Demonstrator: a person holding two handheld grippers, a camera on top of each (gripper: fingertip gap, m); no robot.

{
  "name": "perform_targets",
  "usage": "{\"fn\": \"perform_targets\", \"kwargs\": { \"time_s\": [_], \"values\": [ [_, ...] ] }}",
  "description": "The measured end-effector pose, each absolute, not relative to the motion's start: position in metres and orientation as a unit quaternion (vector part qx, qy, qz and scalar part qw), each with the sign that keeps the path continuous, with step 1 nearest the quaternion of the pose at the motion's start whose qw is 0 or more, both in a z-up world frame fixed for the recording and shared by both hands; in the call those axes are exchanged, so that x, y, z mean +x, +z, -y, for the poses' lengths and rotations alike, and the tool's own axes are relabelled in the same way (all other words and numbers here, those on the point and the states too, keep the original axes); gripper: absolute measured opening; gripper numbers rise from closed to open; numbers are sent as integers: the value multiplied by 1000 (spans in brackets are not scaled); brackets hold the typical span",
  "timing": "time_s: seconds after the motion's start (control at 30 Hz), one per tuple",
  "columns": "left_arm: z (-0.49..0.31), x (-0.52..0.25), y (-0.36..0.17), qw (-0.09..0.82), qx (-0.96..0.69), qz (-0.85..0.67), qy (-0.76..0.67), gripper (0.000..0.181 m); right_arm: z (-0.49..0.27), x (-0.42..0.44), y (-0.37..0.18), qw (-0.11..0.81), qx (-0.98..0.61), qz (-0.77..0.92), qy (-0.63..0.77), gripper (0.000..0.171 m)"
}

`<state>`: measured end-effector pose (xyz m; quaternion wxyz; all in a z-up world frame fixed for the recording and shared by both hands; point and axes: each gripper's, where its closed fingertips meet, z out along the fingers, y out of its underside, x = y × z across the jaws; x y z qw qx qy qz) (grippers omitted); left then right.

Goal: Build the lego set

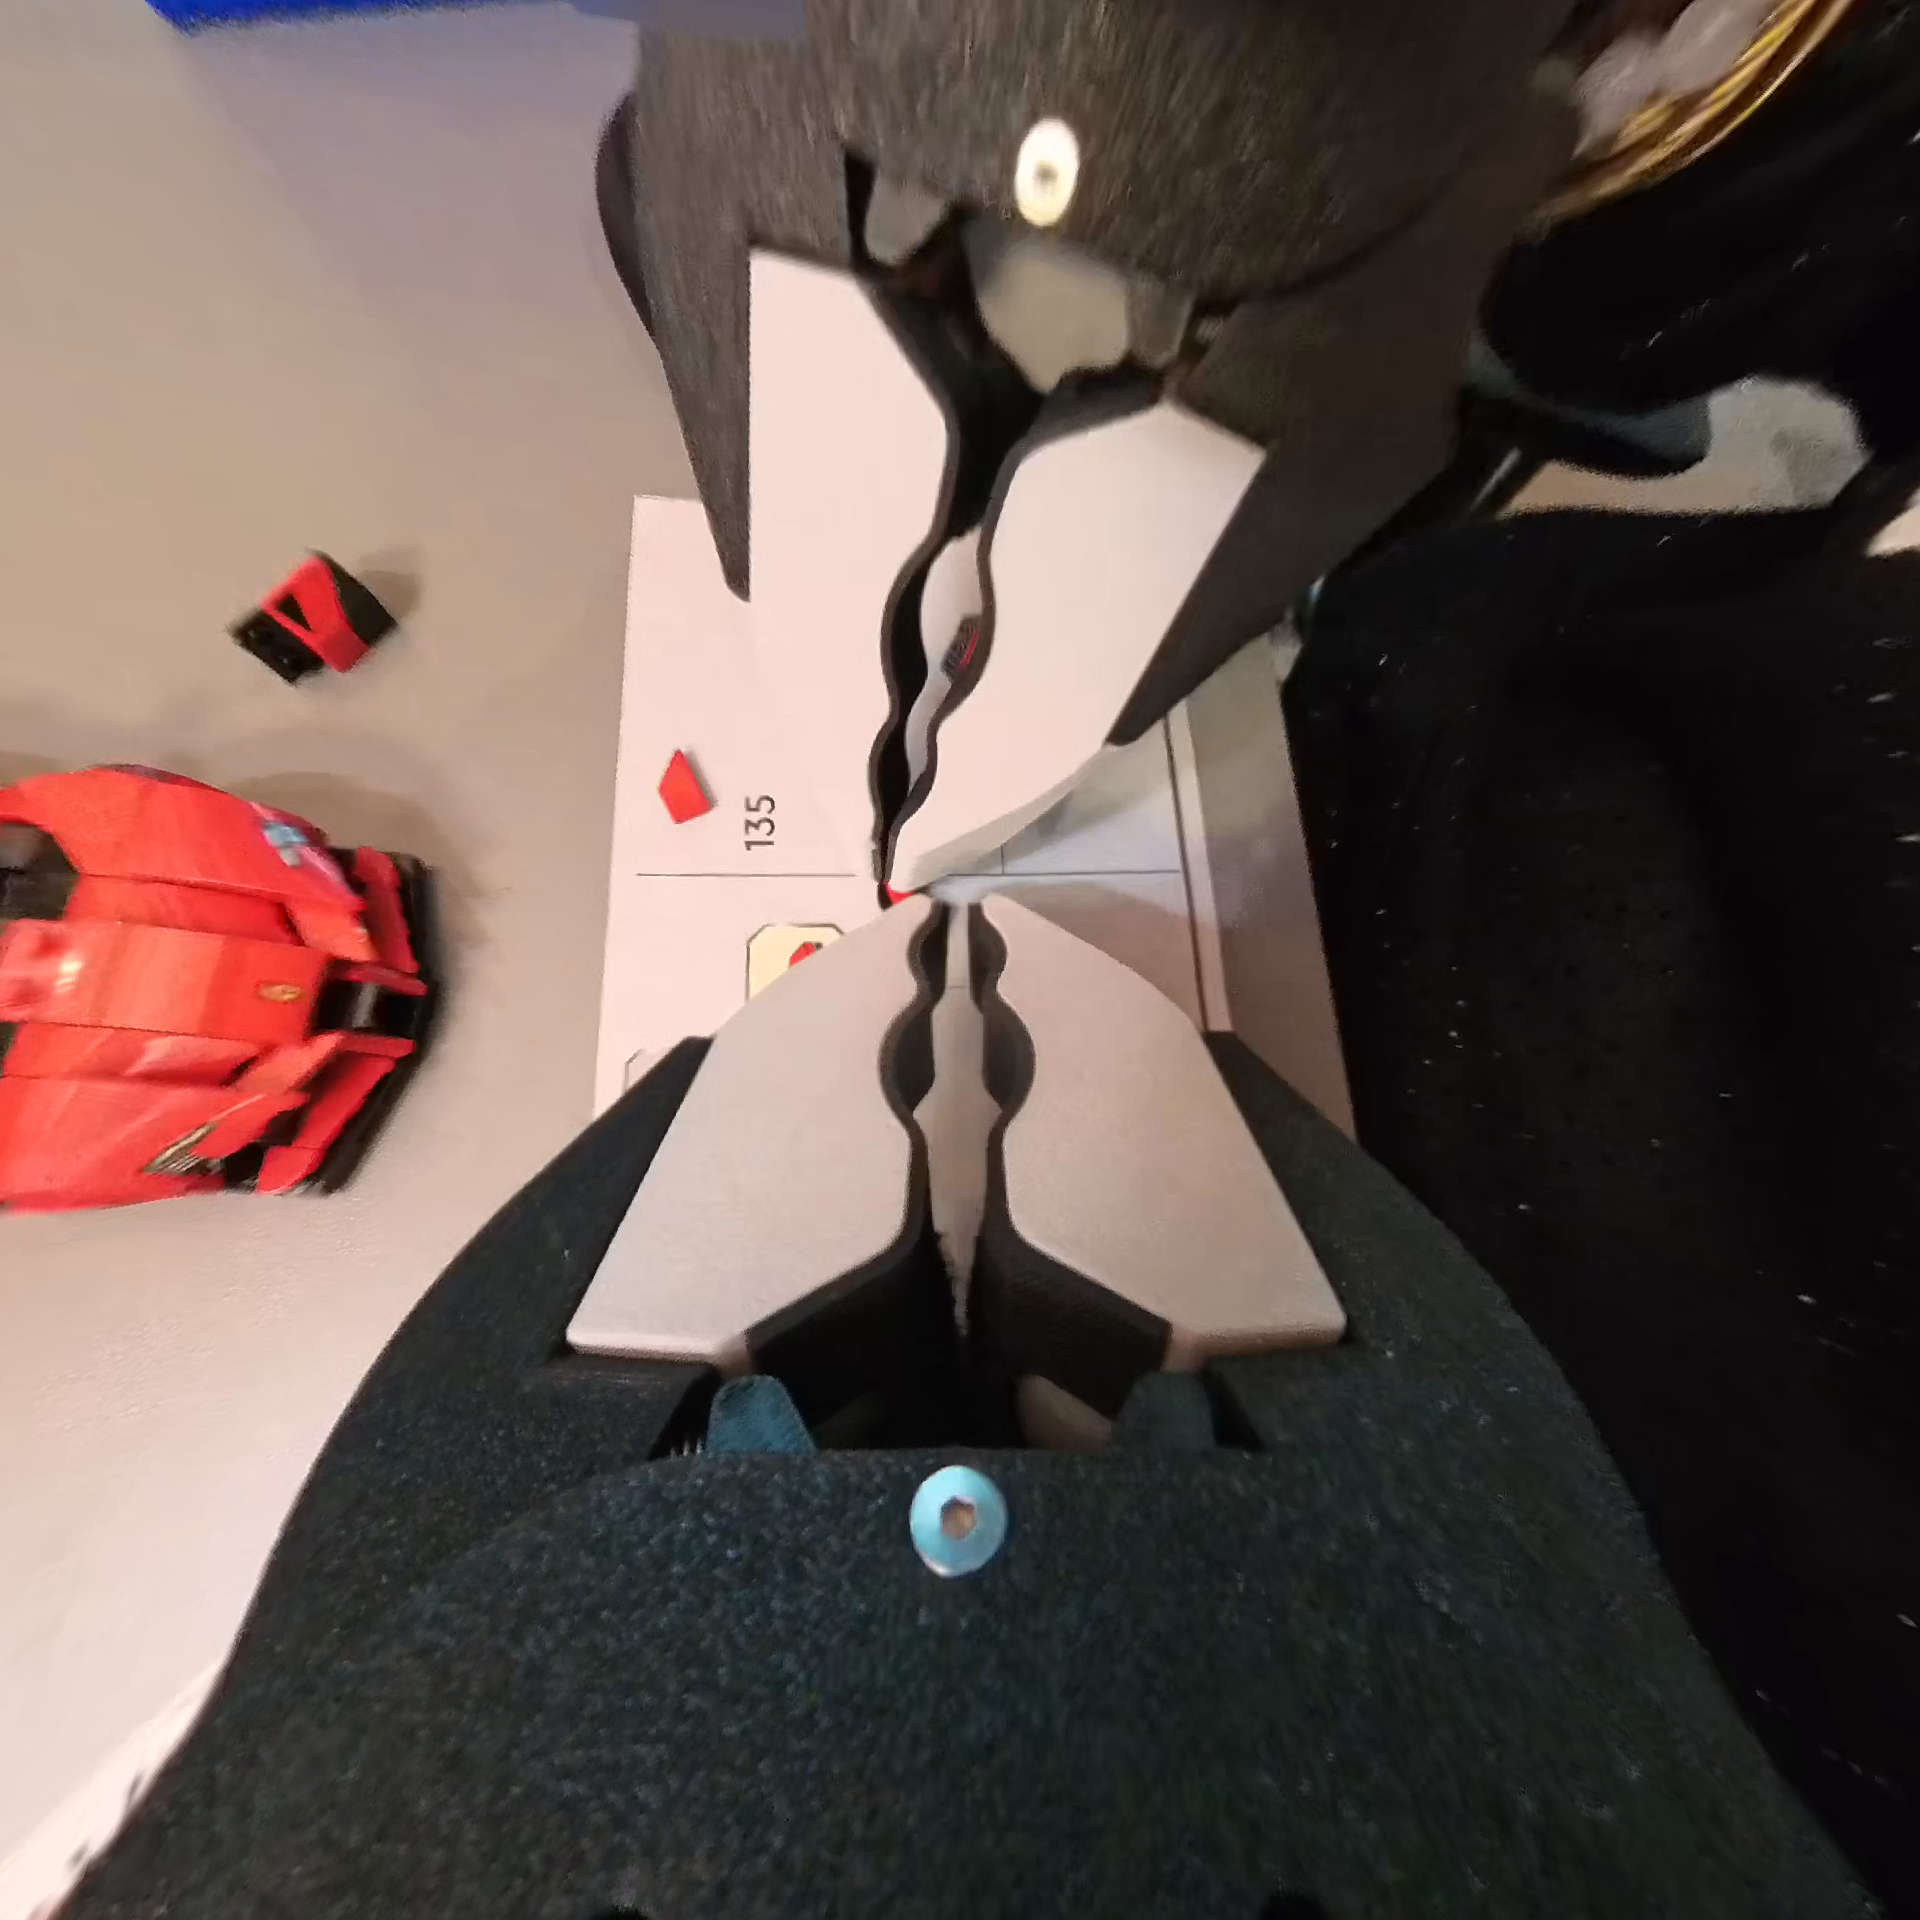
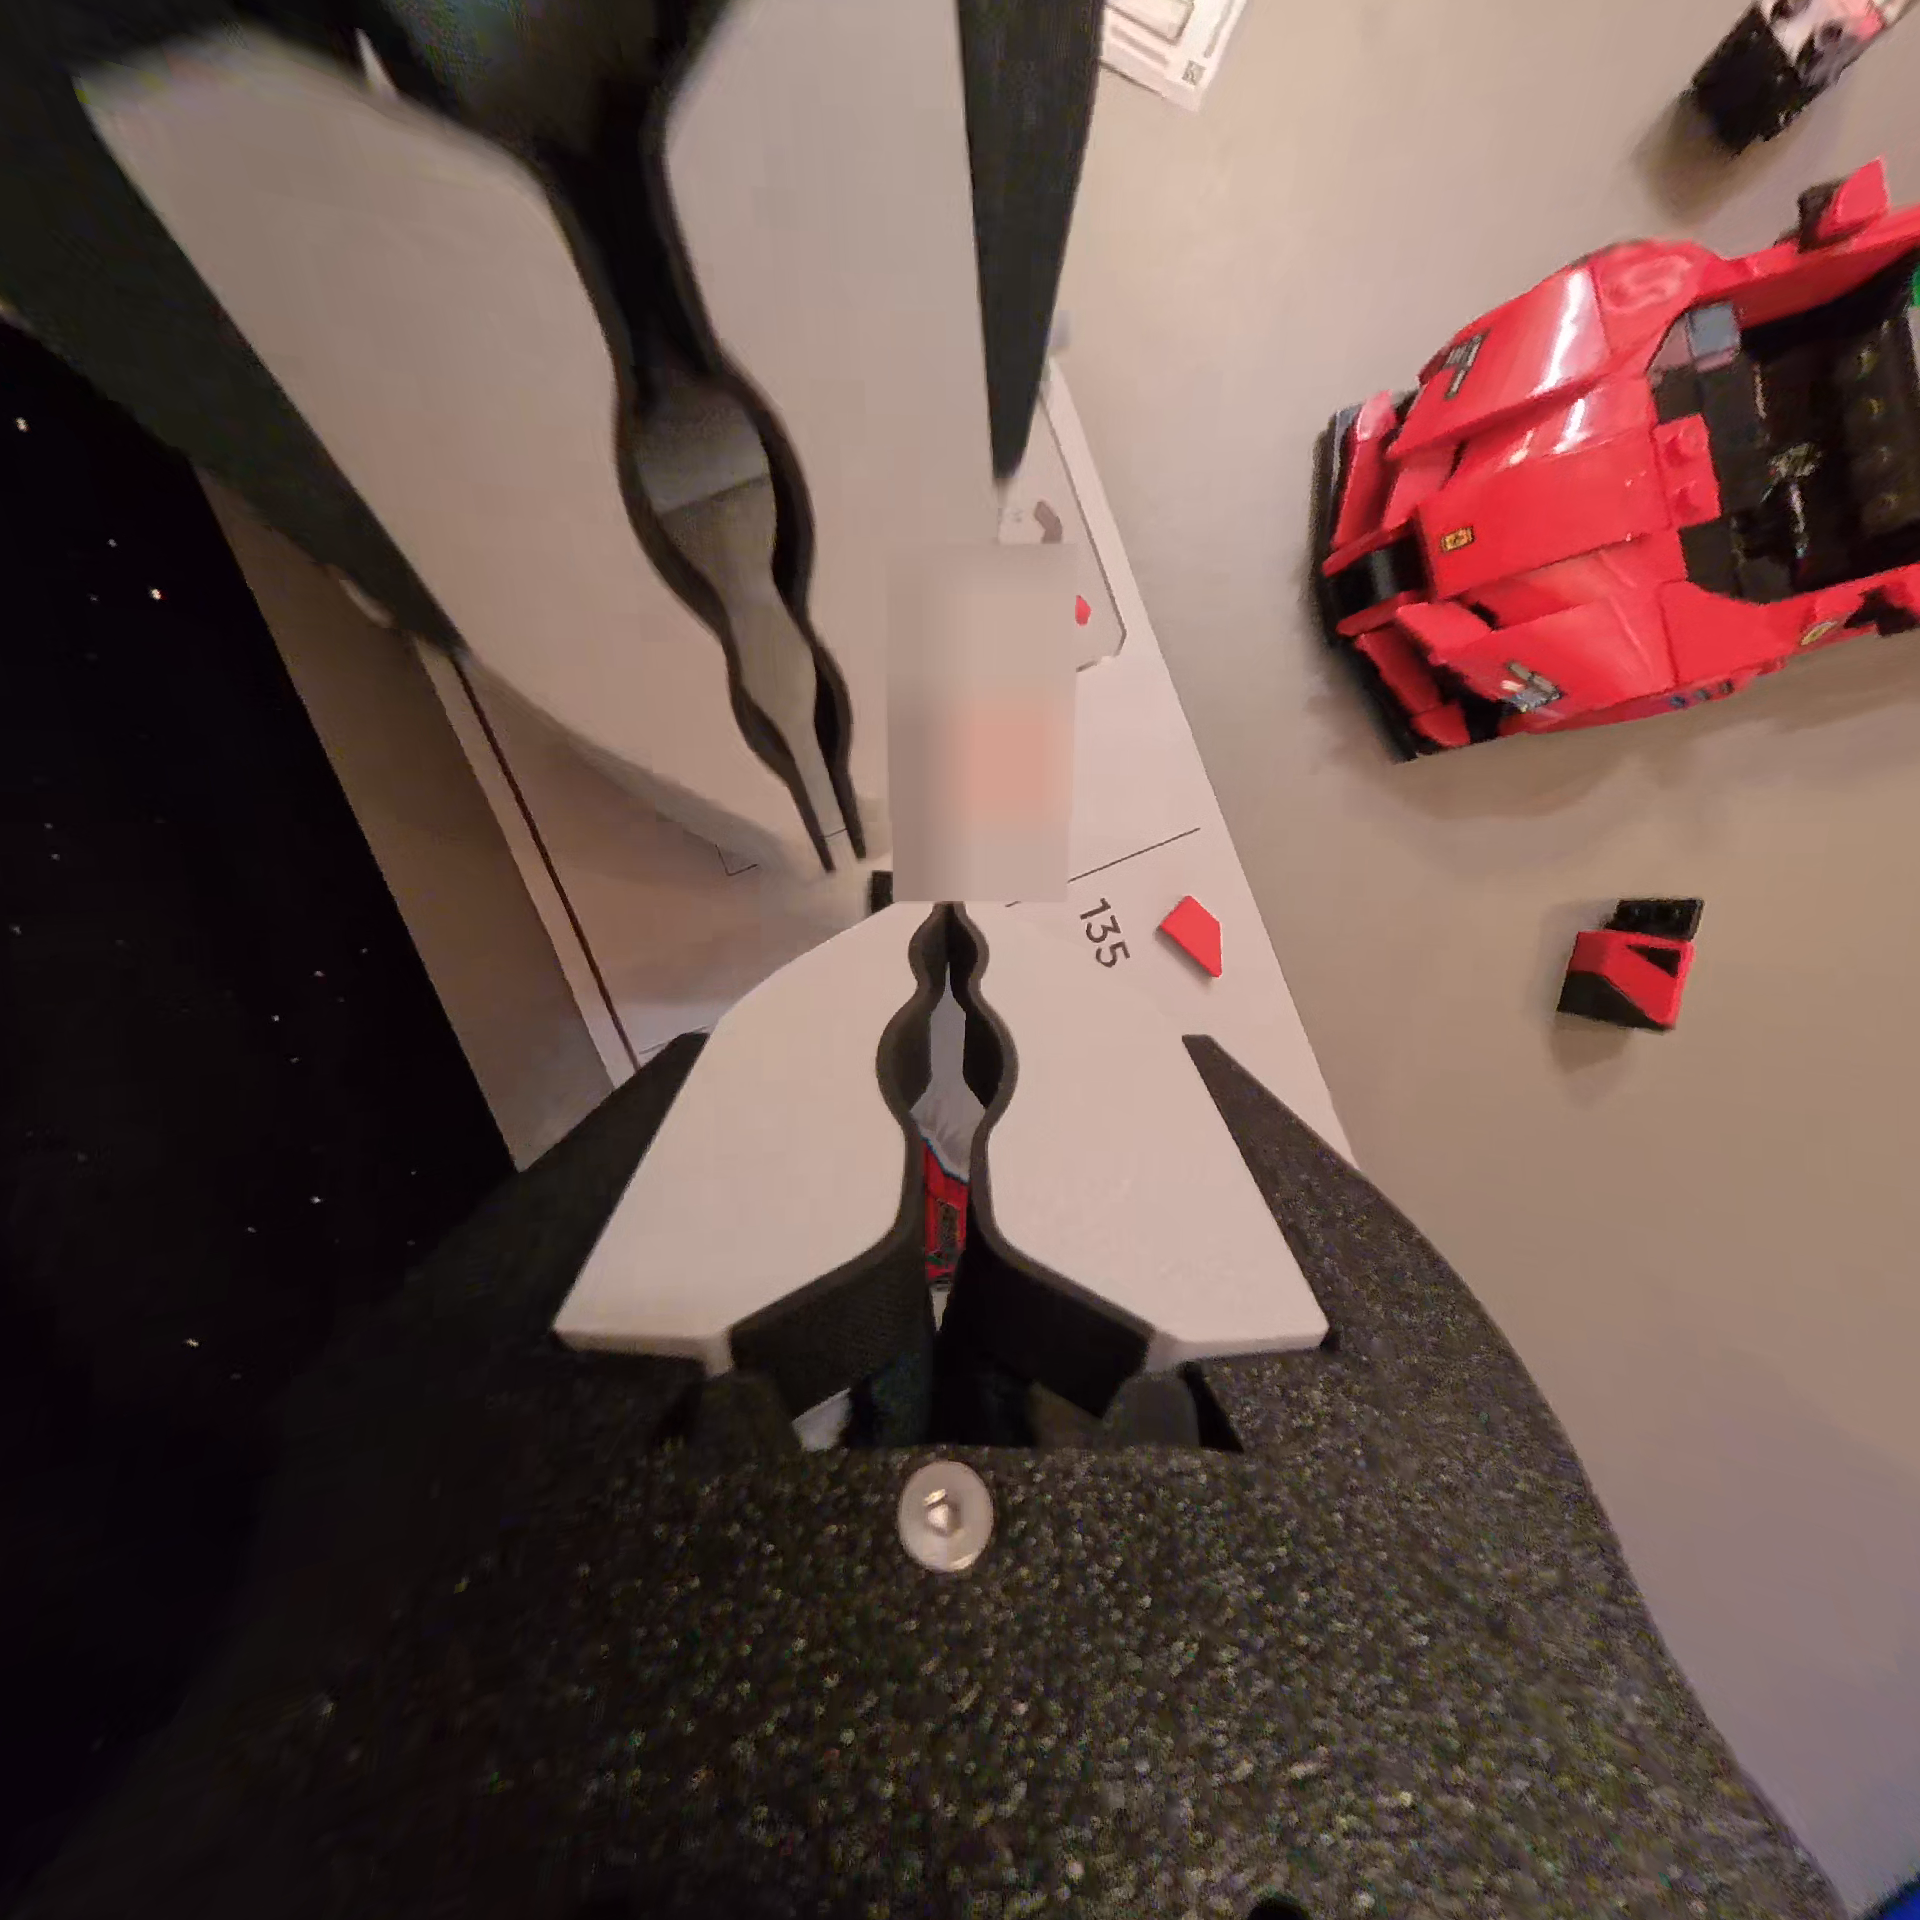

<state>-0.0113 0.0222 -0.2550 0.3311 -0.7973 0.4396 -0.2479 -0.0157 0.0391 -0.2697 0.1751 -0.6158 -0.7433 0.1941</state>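
Observation:
An open white instruction booklet (image 1: 707, 644) lies on the grey table (image 1: 260, 312). My left gripper (image 1: 954, 906) is shut at its tips on the lifted corner of a booklet page (image 1: 1049, 821). It enters the right wrist view (image 2: 844, 852) from above, with the page fold (image 2: 644, 748) beneath it. My right gripper (image 2: 951, 912) is shut, tip to tip with the left (image 1: 888, 868). A red speck shows at its tips; I cannot tell what it is. A small red tile (image 1: 683, 787) (image 2: 1195, 935) lies on the booklet (image 2: 1153, 748).
A red car model (image 1: 177, 987) (image 2: 1558, 520) stands on the table beside the booklet. A small red and black sub-assembly (image 1: 312, 618) (image 2: 1631, 966) lies near it. A black piece (image 2: 1777, 62) lies farther off. Dark fabric (image 1: 1610, 1039) borders the table edge by the booklet. Left and right tips are no more than a few centimetres apart. About 4 cm separates my right fingertips from the small red tile (image 2: 1195, 935). My left wrist view (image 1: 684, 785) looks at it from another angle.

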Motion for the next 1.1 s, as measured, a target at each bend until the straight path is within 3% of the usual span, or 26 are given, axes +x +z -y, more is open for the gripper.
{"fn": "perform_targets", "kwargs": {
  "time_s": [0.23,0.37,0.53,0.63,0.8,0.97,1.1],
  "values": [
    [-12,-67,-226,376,-823,-390,-170,5,-48,-21,-255,219,-621,714,238,0],
    [-7,-94,-217,402,-832,-356,-140,6,-63,-5,-241,232,-637,693,245,33],
    [-13,-105,-201,452,-820,-319,-149,13,-67,39,-222,241,-644,682,250,33],
    [-17,-98,-195,478,-803,-310,-173,29,-71,86,-188,254,-655,663,259,34],
    [-36,-96,-180,509,-789,-265,-219,73,-128,190,-102,350,-703,585,205,46],
    [-68,-110,-153,557,-766,-185,-261,89,-190,268,-75,372,-733,548,157,52],
    [-96,-119,-127,589,-742,-134,-291,86,-225,298,-92,339,-741,560,151,46]
  ]
}}
